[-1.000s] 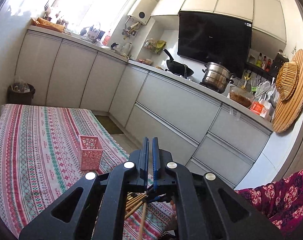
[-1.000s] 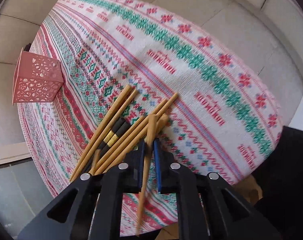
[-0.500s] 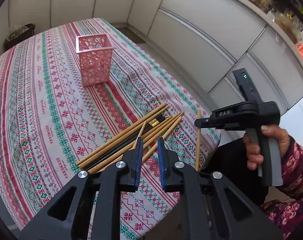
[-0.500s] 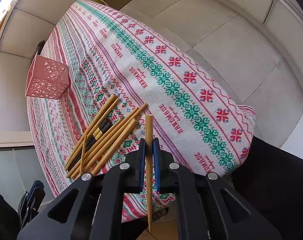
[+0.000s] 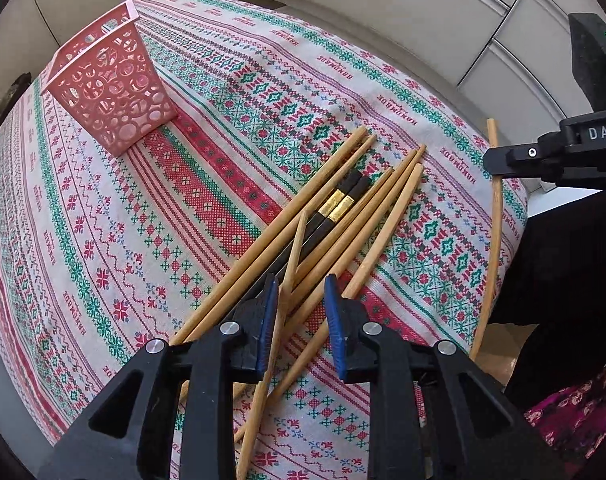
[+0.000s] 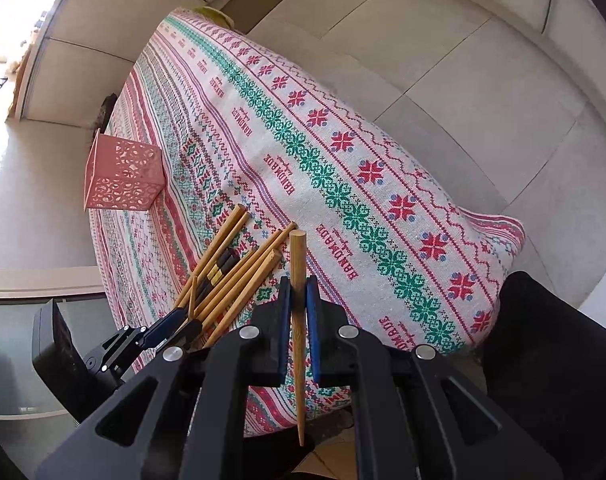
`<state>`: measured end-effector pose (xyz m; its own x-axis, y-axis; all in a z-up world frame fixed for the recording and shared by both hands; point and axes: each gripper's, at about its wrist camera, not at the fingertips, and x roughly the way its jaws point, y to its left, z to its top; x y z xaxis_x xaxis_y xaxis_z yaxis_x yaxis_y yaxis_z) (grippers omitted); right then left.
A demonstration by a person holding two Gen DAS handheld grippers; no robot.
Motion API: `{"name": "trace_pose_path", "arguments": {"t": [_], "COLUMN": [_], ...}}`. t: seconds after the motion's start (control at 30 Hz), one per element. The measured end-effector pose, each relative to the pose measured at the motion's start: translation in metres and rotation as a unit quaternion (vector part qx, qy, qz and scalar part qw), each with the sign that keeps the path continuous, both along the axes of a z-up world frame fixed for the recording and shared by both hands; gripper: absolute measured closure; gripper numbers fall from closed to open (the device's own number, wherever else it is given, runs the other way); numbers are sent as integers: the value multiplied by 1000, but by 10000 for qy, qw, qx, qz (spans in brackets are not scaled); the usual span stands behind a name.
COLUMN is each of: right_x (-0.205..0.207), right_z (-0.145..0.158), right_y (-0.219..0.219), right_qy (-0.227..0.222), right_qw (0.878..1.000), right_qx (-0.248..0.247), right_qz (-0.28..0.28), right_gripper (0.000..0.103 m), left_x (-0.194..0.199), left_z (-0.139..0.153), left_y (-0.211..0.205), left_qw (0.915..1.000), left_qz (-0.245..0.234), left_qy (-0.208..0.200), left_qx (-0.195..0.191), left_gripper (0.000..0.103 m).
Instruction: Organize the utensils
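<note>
Several bamboo chopsticks (image 5: 335, 216) and a black pair with gold bands (image 5: 337, 206) lie in a loose diagonal pile on the patterned tablecloth (image 5: 103, 240) in the left wrist view. The left gripper (image 5: 301, 312) points down over the pile's near end, its jaws opening, with one thin bamboo chopstick (image 5: 291, 264) slanting up between the blue pads, which do not press on it. A pink perforated holder (image 5: 107, 92) stands upright well apart, toward the far left. At the right edge the right gripper (image 5: 499, 160) holds a single chopstick (image 5: 493, 240) beyond the table's edge.

From the right wrist view, the right gripper (image 6: 298, 296) is clamped on that single chopstick (image 6: 298, 320), blunt end up. The pile (image 6: 239, 264) lies just left, the left gripper (image 6: 175, 320) at its near end, the holder (image 6: 123, 176) farther off.
</note>
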<state>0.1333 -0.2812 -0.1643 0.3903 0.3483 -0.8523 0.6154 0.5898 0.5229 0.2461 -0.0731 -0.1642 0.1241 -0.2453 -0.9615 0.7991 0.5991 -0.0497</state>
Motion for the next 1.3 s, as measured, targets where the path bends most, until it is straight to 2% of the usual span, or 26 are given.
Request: {"name": "trace_pose_path", "arguments": {"t": [0.03,0.13,0.2,0.33,0.47,0.57,0.73,0.83,0.93,1.07,1.17,1.3], "right_x": [1,0,0,0,-1,-3,-2,8,26,56,82,111], "right_z": [-1,0,1,11,31,58,122,166,210,250,263,269], "right_y": [0,-1,0,4,13,20,30,30,27,27,26,27], "right_qy": [0,-16,-50,-195,-492,-878,-1663,-2128,-2603,-3030,-3213,-3352], "right_qw": [10000,10000,10000,9998,9986,9951,9815,9705,9561,9401,9334,9264], "right_qx": [13,29,40,-10,-139,-373,-834,-1030,-1280,-1518,-1560,-1686], "right_qz": [7,21,15,45,142,245,458,480,417,375,352,325], "right_gripper": [95,95,95,95,95,95,95,95,95,95,95,95], "left_x": [1,2,3,4,-1,-12,-25,-22,-6,13,19,36], "left_z": [-3,-3,-2,10,44,83,141,175,209,248,267,272], "left_y": [-1,2,5,18,42,63,89,98,93,93,97,94], "left_qw": [10000,10000,9999,9982,9891,9707,9222,8906,8676,8515,8410,8389], "left_qz": [1,10,48,263,638,938,1420,1697,1859,1970,2082,2165], "left_qy": [-14,-48,-66,-124,-332,-713,-1332,-1733,-2122,-2512,-2735,-2888], "left_qx": [73,-32,-125,-525,-1288,-2093,-3341,-3846,-4096,-4160,-4178,-4073], "left_gripper": [80,95,98,98,98,98,98,99,99,99,99,99]}}
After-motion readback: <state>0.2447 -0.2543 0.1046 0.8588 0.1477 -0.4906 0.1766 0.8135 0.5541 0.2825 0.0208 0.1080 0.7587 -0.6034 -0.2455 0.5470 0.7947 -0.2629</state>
